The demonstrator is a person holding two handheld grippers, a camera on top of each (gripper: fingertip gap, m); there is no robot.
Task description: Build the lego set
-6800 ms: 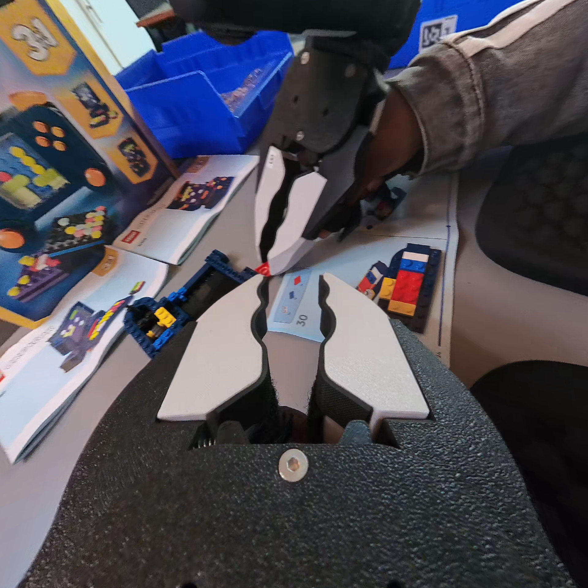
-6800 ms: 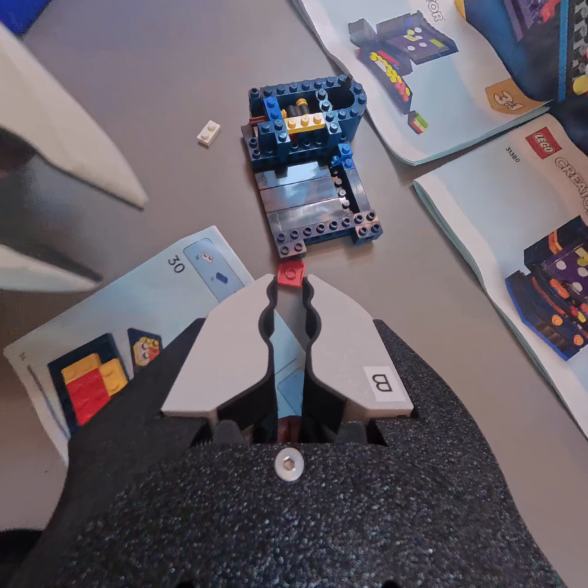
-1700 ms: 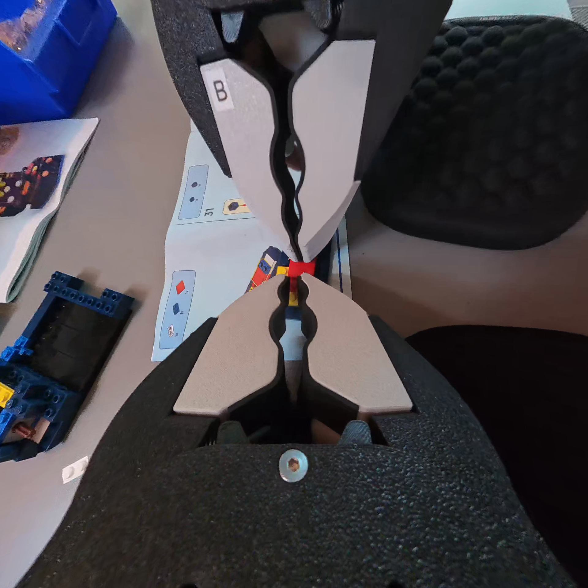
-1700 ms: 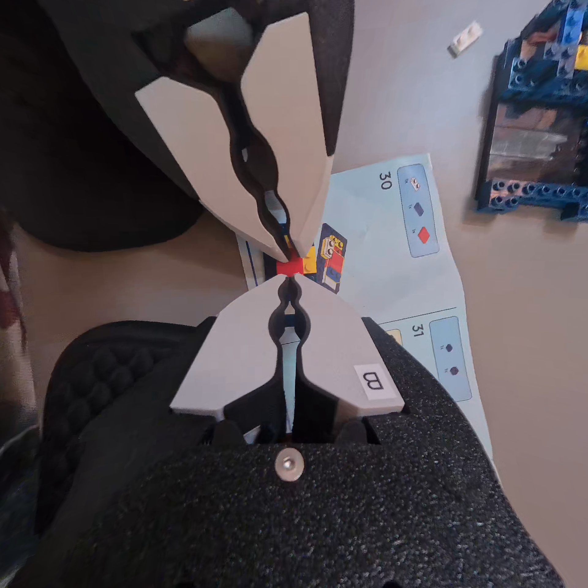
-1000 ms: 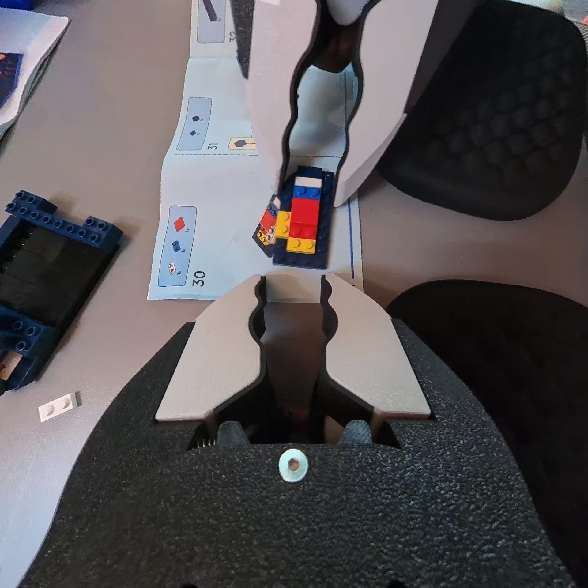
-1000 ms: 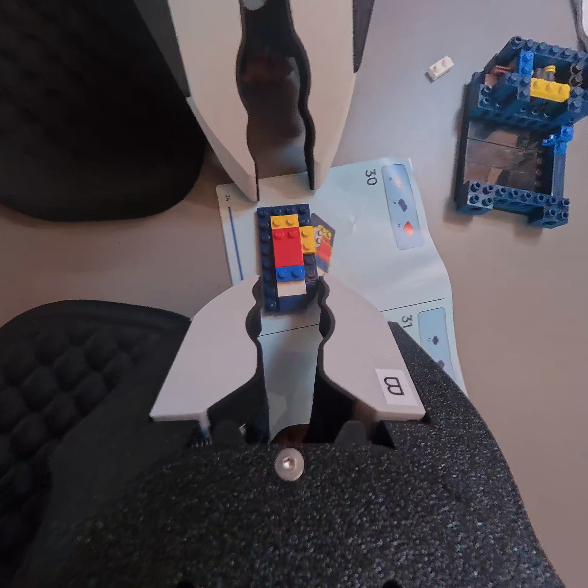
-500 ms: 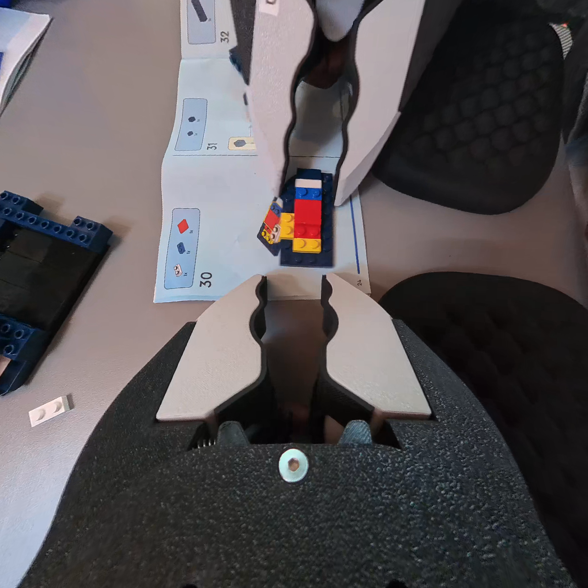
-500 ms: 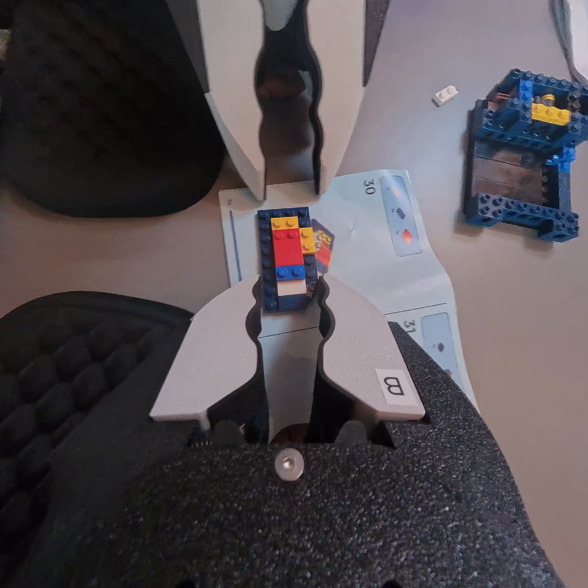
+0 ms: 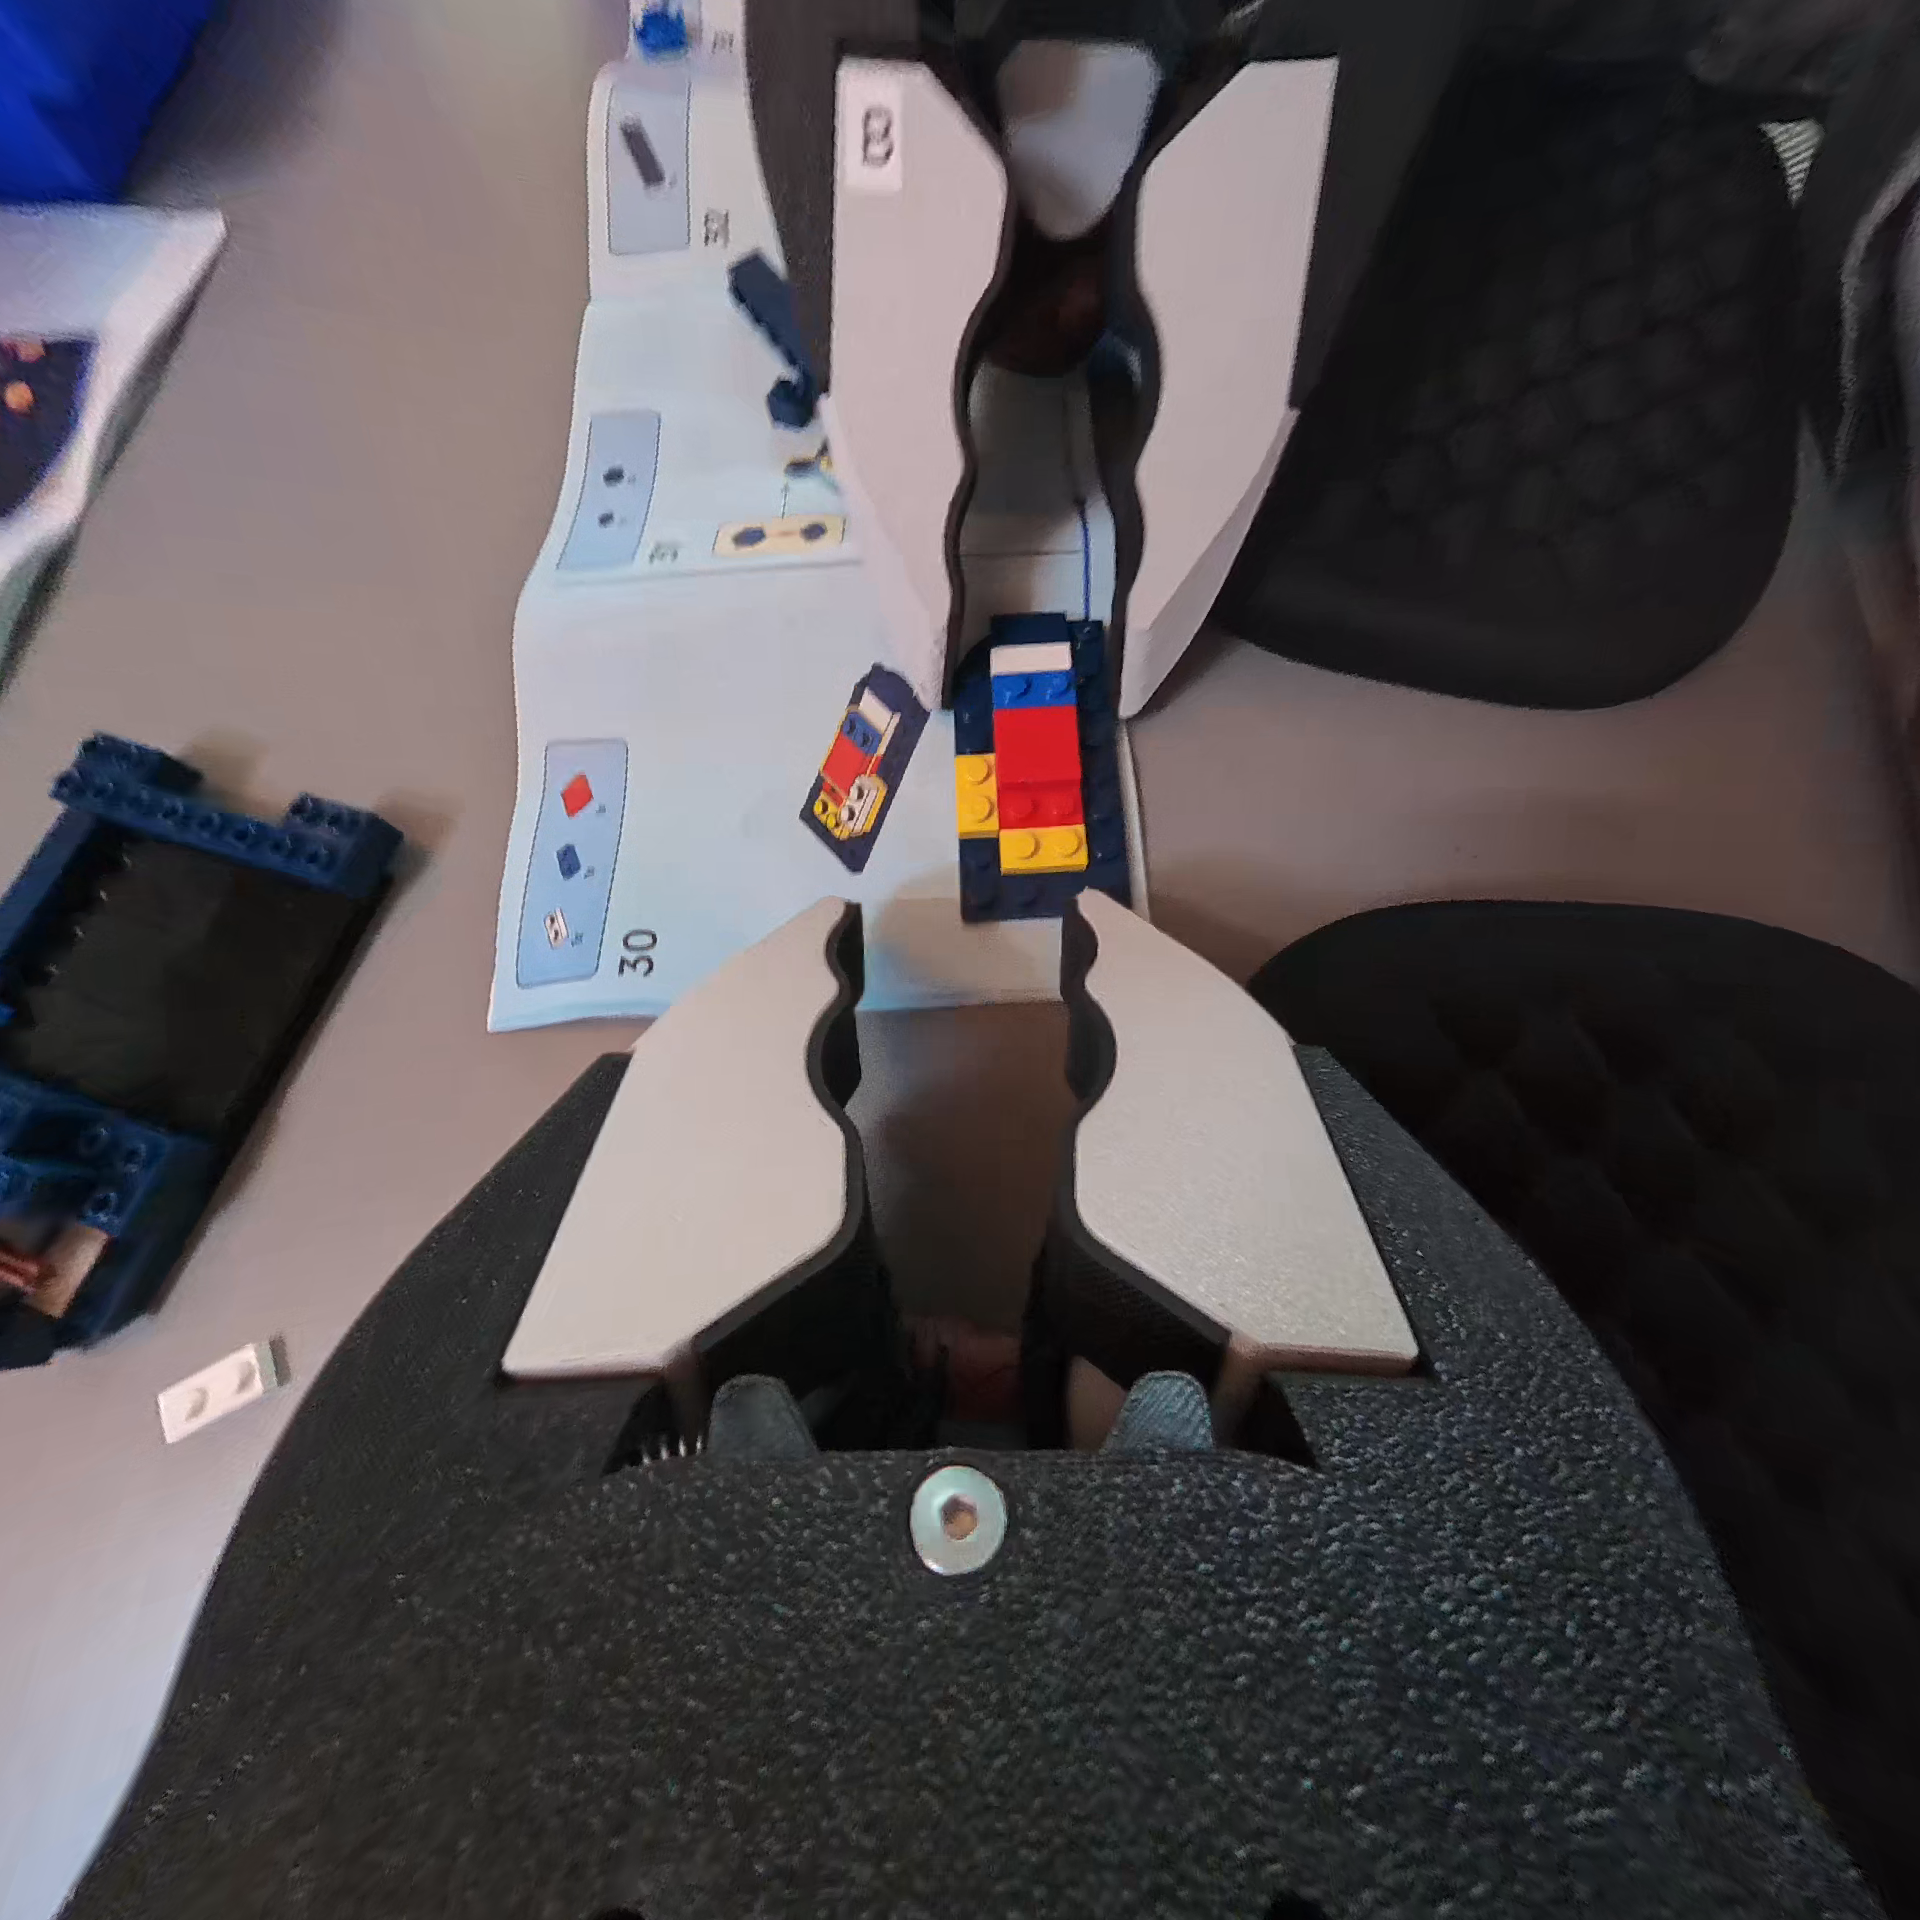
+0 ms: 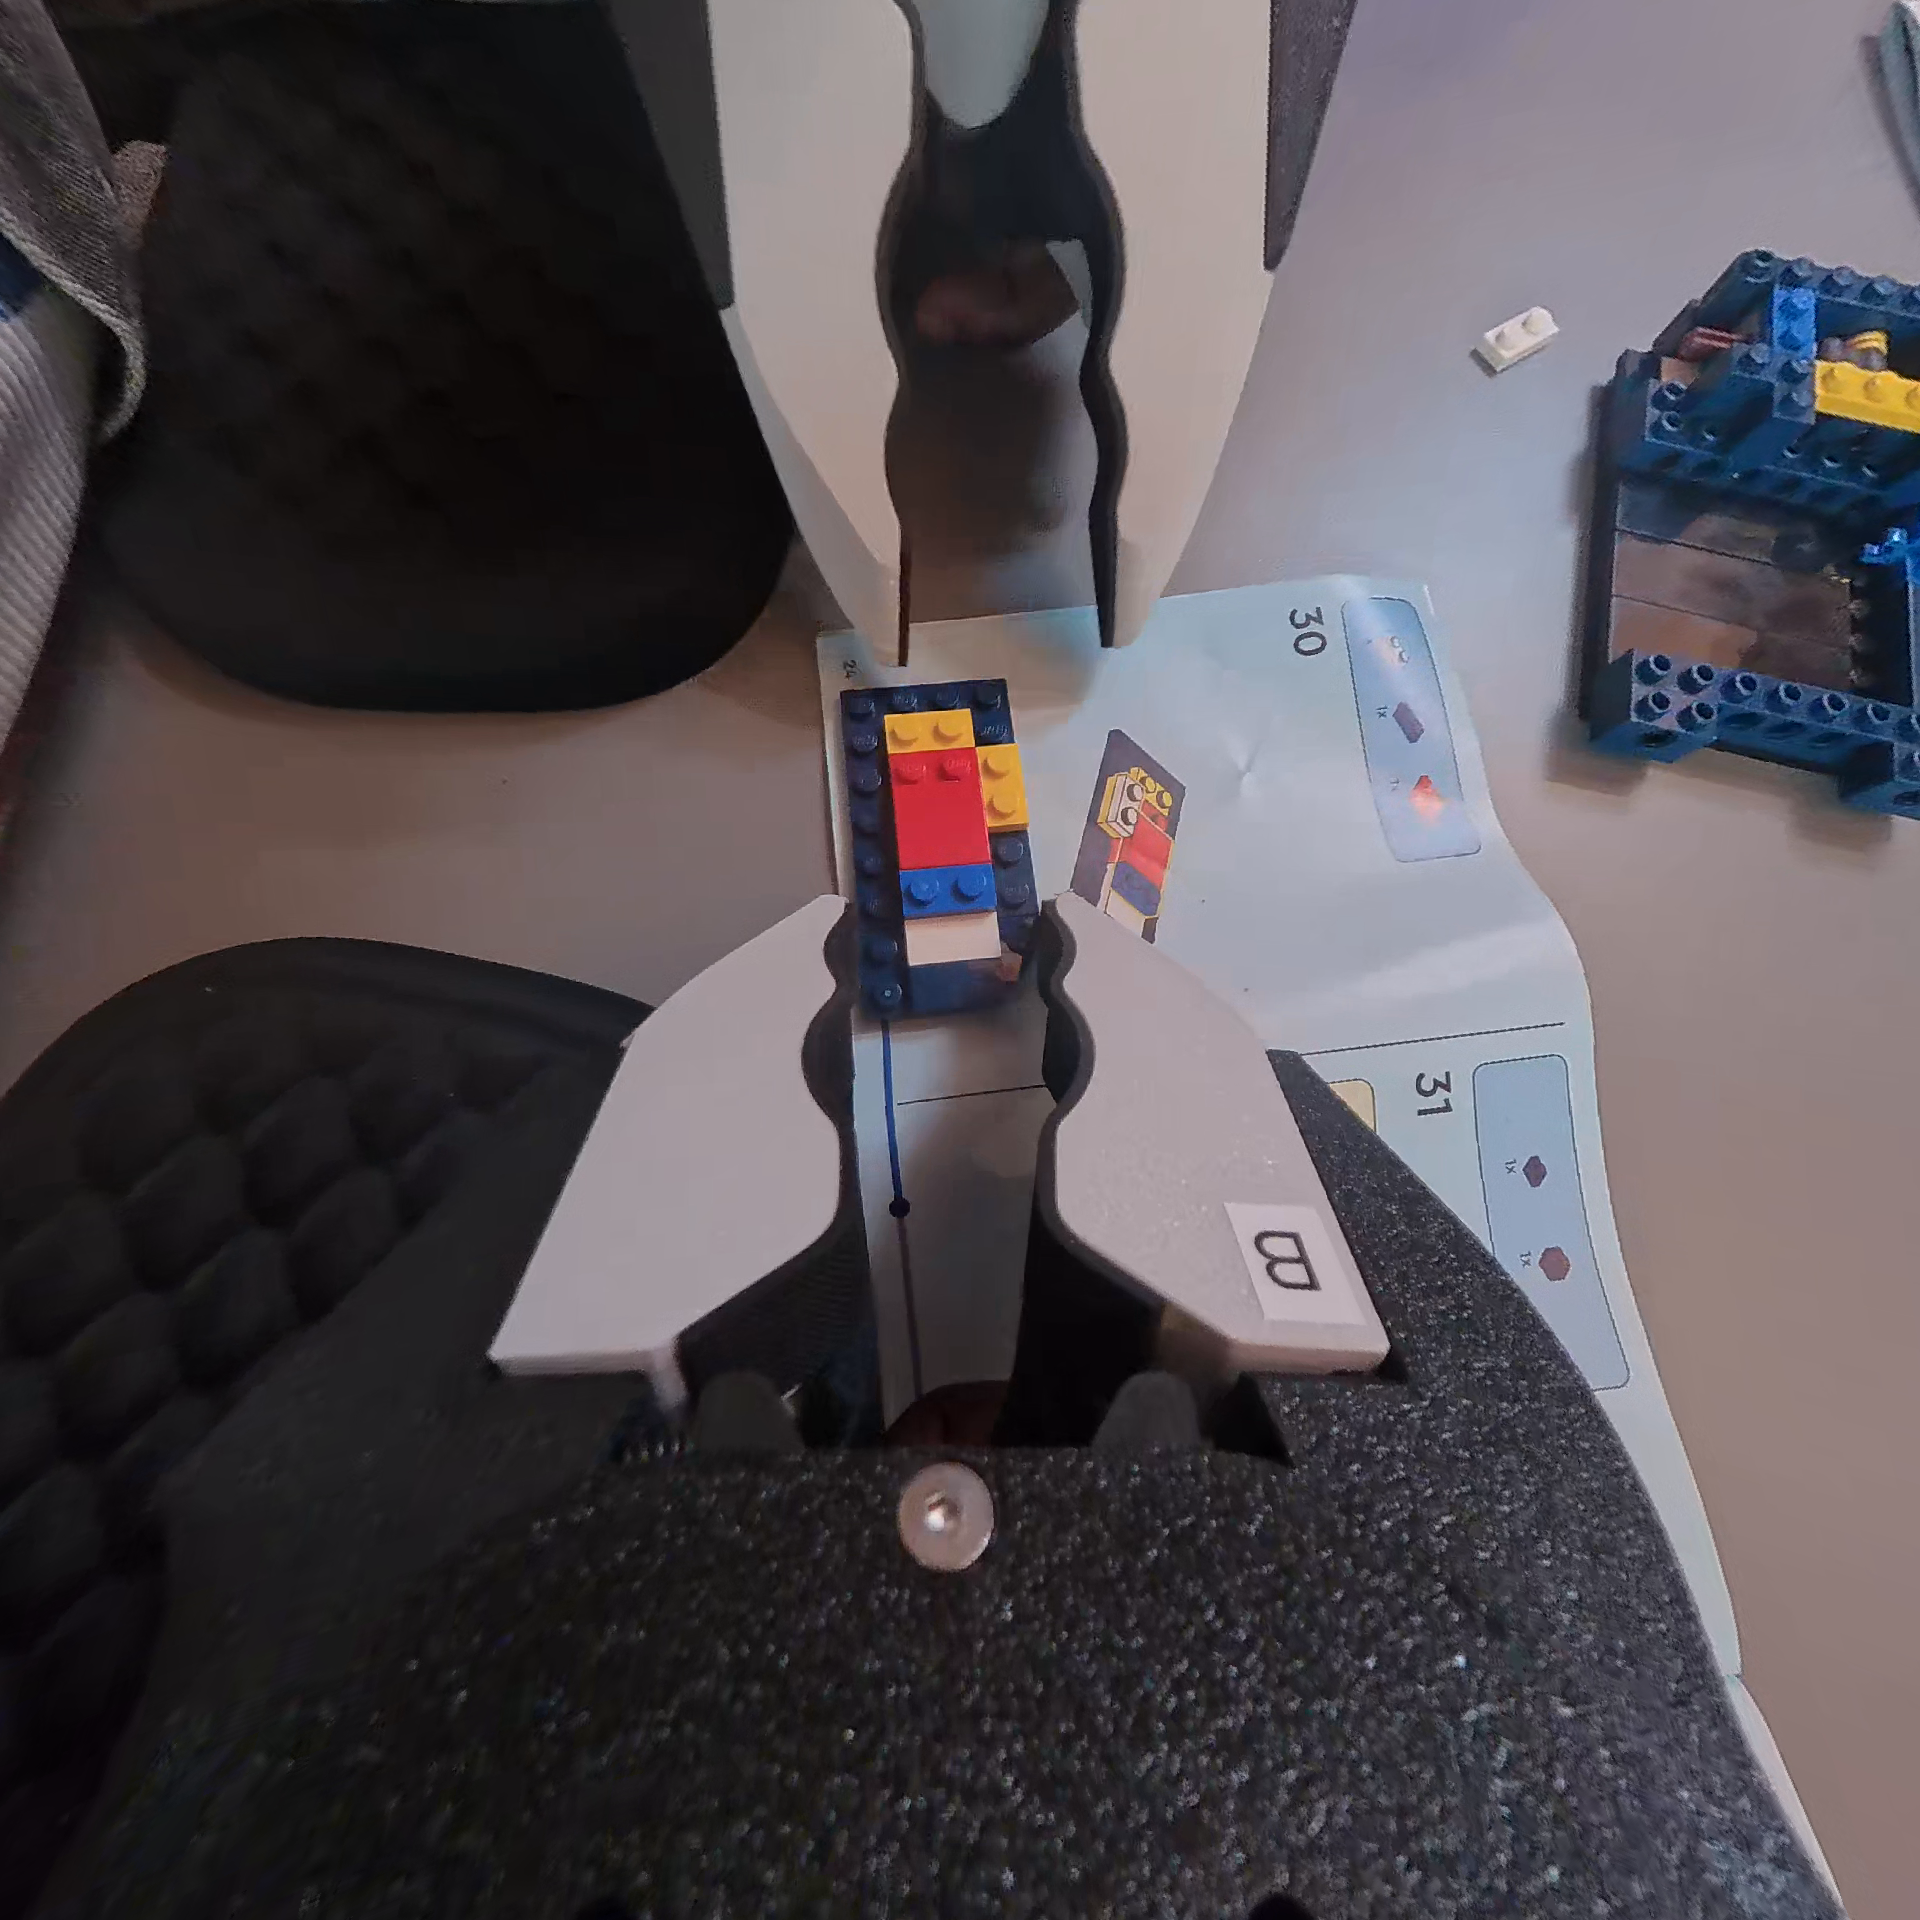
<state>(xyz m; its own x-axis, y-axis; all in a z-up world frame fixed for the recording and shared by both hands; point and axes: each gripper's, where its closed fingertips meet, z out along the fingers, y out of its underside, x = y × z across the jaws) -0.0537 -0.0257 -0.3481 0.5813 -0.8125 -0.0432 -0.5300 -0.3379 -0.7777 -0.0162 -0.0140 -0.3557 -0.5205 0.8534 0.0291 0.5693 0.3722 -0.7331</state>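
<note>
Two grippers are facing across the dark-blue studded plastic plate with red, yellow, blue and white tiles [image 10: 868,831], which is lying on the pale-blue paper instruction sheet [image 10: 1299,883]. We are judging that, pinched at one end only, it could be tipping or dragging the sheet. The right gripper [image 10: 940,914] is pinching its side edges. The left gripper [image 9: 961,914] is standing parted and empty just short of its other end.

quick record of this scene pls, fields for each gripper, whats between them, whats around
left gripper: open, holds nothing, tips at the near end of the plate
right gripper: pads press the sides of the brick plate's far end
brick plate: dark blue, with yellow, red, blue and white bricks, lying on the instruction sheet
around: blue brick frame; small white piece; black cushion
</note>
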